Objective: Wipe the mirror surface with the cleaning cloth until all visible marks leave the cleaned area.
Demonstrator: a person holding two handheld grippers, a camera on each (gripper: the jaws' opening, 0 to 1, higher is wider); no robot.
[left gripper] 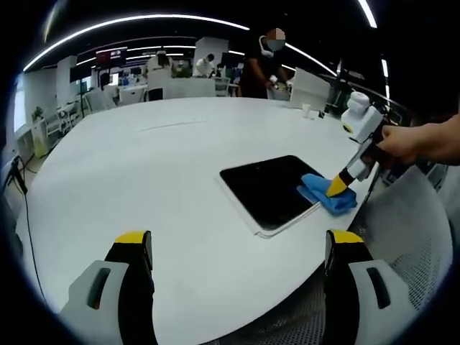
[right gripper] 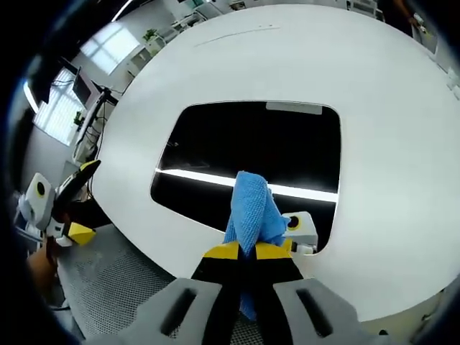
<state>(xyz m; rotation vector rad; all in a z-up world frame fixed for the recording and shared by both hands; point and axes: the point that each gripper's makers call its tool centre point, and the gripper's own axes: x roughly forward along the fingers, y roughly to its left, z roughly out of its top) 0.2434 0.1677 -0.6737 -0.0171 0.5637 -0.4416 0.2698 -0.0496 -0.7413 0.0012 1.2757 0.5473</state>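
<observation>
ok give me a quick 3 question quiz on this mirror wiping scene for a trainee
1. True or false: the right gripper is shut on the blue cloth.
2. Multiple choice: the cloth rests on the mirror at A) the edge nearest the right gripper, B) the far edge, C) off the mirror, on the white table.
3. Fill in: the left gripper holds ____.

Key:
1. True; its yellow-tipped jaws pinch the cloth.
2. A.
3. Nothing; its jaws stand wide apart over the table, short of the mirror.
</observation>
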